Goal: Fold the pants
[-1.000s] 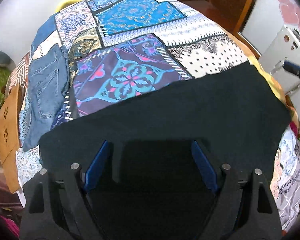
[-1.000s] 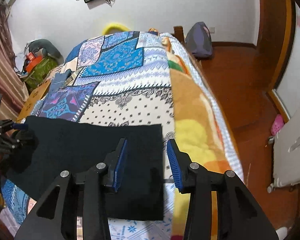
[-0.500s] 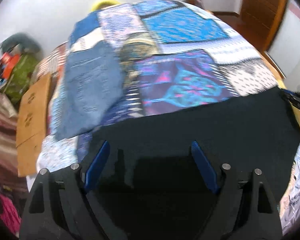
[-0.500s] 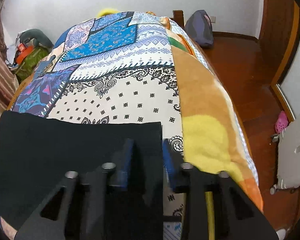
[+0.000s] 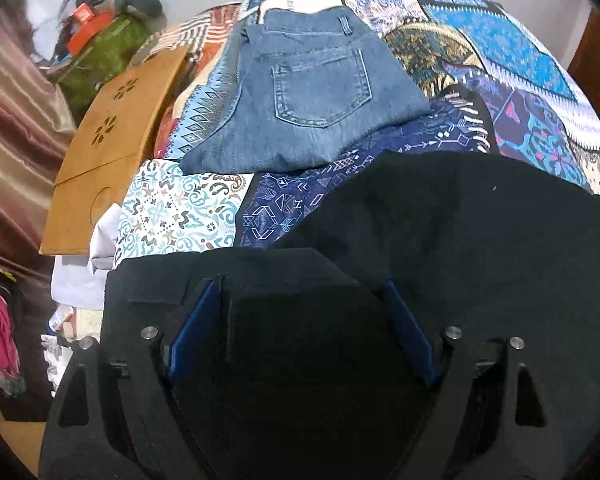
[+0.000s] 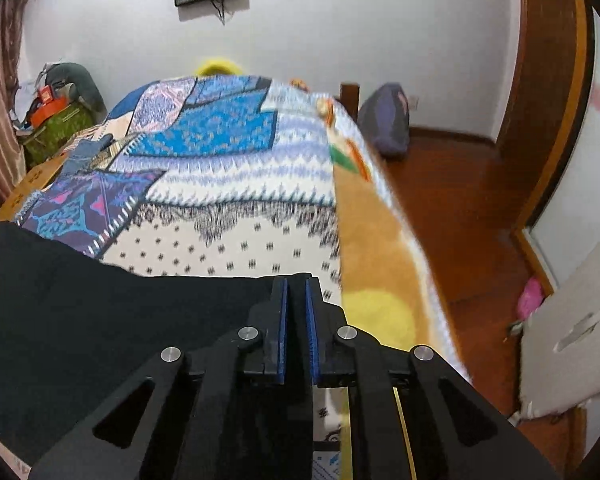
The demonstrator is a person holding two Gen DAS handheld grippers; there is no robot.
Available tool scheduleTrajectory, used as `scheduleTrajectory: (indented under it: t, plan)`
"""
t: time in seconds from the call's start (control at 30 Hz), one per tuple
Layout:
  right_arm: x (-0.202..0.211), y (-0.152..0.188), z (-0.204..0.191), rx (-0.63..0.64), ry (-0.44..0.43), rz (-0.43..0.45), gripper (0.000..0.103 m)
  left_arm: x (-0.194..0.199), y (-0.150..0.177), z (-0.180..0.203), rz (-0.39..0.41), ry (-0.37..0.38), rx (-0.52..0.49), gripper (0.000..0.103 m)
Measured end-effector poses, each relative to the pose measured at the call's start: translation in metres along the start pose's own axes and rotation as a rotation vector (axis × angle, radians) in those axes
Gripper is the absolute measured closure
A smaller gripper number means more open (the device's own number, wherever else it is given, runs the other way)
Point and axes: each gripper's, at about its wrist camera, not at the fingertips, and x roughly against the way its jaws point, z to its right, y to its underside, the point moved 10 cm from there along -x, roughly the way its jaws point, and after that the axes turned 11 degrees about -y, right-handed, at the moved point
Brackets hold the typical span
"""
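The patchwork-patterned bedspread (image 6: 228,184) lies open across the middle and far end of the bed, offering free passage there. The folded blue denim jeans (image 5: 312,92) occupy the bed's left side, just beyond the flat black fabric pants (image 5: 480,248). A brown perforated board (image 5: 112,140) and a green bag (image 5: 100,56) block the left bedside. The wooden floor (image 6: 460,208) to the right is open up to a purple backpack (image 6: 386,120).

Black gripper (image 6: 296,292) linkages, blue pads (image 5: 188,328), silver screws.
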Motion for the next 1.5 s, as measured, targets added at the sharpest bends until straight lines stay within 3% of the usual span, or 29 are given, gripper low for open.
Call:
scheduleTrajectory:
  t: [0.17, 0.33, 0.47, 0.53, 0.6, 0.67, 0.7, 0.83, 1.07, 1.17, 1.3, 1.43, 1.5]
  plan:
    - [-0.001, -0.012, 0.011, -0.013, 0.048, 0.018, 0.101, 0.001, 0.003, 0.000, -0.001, 0.015, 0.026, 0.019]
    - [-0.038, 0.021, 0.026, -0.141, -0.009, -0.155, 0.101, 0.011, 0.000, -0.007, 0.013, 0.029, 0.028, 0.019]
    - [-0.031, 0.011, -0.003, -0.044, -0.032, -0.157, 0.100, 0.034, -0.009, -0.032, 0.080, 0.044, 0.053, 0.019]
    - [-0.023, -0.009, -0.030, 0.014, -0.067, -0.134, 0.097, 0.042, -0.013, -0.050, 0.108, 0.029, 0.067, 0.019]
    - [-0.017, -0.030, -0.066, 0.059, -0.132, -0.120, 0.087, 0.047, -0.019, -0.075, 0.132, 0.002, 0.086, 0.019]
    - [-0.014, -0.045, -0.100, 0.099, -0.201, -0.101, 0.068, 0.045, -0.023, -0.101, 0.141, -0.019, 0.105, 0.019]
    - [-0.013, -0.055, -0.121, 0.129, -0.239, -0.086, 0.066, 0.042, -0.025, -0.115, 0.140, -0.027, 0.113, 0.019]
    - [-0.019, -0.079, -0.218, 0.255, -0.391, -0.086, 0.064, 0.019, -0.028, -0.155, 0.101, -0.018, 0.149, 0.019]
    - [-0.065, -0.073, -0.363, 0.402, -0.585, -0.205, 0.063, -0.044, 0.002, -0.166, -0.048, 0.145, 0.201, 0.020]
    - [-0.098, -0.058, -0.411, 0.448, -0.631, -0.308, 0.063, -0.057, 0.019, -0.147, -0.104, 0.228, 0.181, 0.026]
    - [-0.126, -0.037, -0.442, 0.485, -0.652, -0.425, 0.063, -0.059, 0.027, -0.129, -0.093, 0.296, 0.148, 0.033]
    - [-0.149, -0.018, -0.456, 0.503, -0.637, -0.524, 0.064, -0.048, 0.031, -0.116, -0.075, 0.381, 0.115, 0.074]
    - [-0.154, -0.008, -0.457, 0.500, -0.636, -0.569, 0.083, -0.041, 0.030, -0.111, -0.042, 0.363, 0.073, 0.083]
